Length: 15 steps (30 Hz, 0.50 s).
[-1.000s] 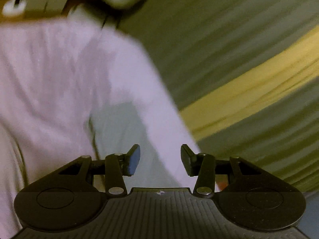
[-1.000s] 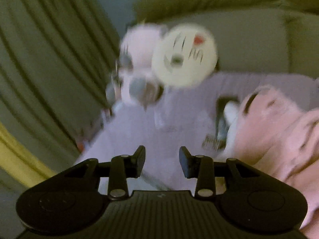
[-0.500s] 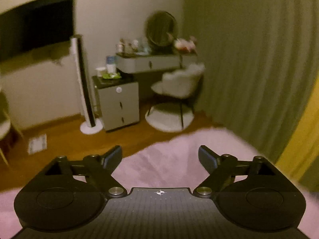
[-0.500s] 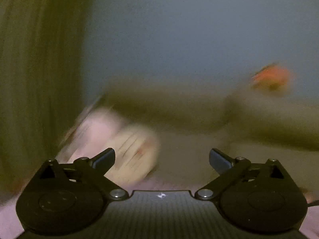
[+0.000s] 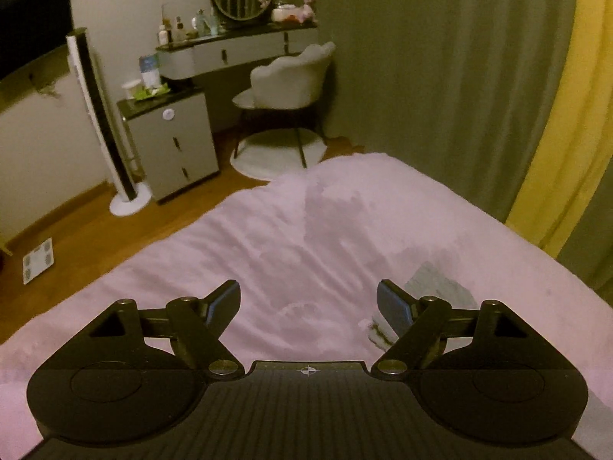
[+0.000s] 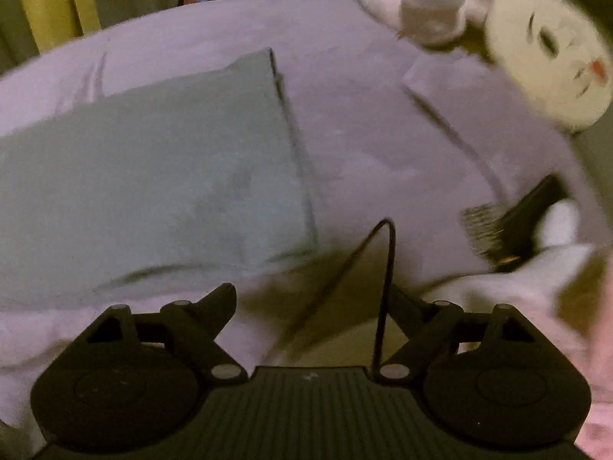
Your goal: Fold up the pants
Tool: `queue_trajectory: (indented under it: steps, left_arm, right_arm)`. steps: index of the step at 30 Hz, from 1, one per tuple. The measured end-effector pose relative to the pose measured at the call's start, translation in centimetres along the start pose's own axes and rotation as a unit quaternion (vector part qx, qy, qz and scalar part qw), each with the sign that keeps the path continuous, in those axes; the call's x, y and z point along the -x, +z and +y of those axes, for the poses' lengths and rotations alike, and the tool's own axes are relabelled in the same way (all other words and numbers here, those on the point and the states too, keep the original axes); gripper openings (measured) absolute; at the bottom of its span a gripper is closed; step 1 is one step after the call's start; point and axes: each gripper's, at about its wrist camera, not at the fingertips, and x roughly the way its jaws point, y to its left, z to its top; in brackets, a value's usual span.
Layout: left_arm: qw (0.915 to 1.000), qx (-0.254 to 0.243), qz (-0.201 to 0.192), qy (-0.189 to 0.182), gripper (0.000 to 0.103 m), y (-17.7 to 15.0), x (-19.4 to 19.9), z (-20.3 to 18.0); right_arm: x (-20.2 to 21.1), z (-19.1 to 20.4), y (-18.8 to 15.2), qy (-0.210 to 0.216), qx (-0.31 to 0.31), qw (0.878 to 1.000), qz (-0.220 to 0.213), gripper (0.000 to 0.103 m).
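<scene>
Since a second ago both grippers have let their jaws spread and swung to new views: the left one has lifted off the cloth it hovered over, and the right one now looks down on the bed.

Folded into a grey-green rectangle, the pants [image 6: 153,176] lie flat on the pink bedsheet [image 6: 383,122], up and to the left of the right gripper [image 6: 310,299], clear of its fingers. Those jaws stand wide and are closing a little, with only sheet and a thin black cable [image 6: 387,268] between them; they grip nothing. In the left wrist view a grey corner of the pants [image 5: 433,283] peeks out just behind the right-hand finger of the left gripper [image 5: 308,303], whose jaws are wide apart and empty over bare bedsheet [image 5: 306,237].

Farther out, a plush toy [image 6: 548,57] and a dark brush [image 6: 509,222] lie at the right of the bed. Beyond its foot stand a chair [image 5: 287,80], a vanity desk [image 5: 230,50] and green curtains [image 5: 440,57].
</scene>
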Motion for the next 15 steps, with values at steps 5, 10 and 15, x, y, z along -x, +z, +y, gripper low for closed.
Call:
queue_trajectory:
  steps: [5, 10, 15]
  left_arm:
    - [0.9997, 0.003, 0.022, -0.006, 0.084, -1.4, -1.5, -0.8]
    - [0.9990, -0.008, 0.045, -0.007, 0.084, -3.0, -2.7, -2.5]
    - [0.9972, -0.041, 0.061, -0.015, 0.084, -4.2, -3.6, -5.0]
  right_arm:
    - [-3.7, -2.4, 2.2, 0.028, -0.112, 0.993, 0.014, 0.083]
    - [-7.7, -2.3, 2.5, 0.008, -0.135, 0.989, 0.066, 0.058]
    - [-8.0, -2.5, 2.4, 0.000, -0.142, 0.987, 0.067, 0.058]
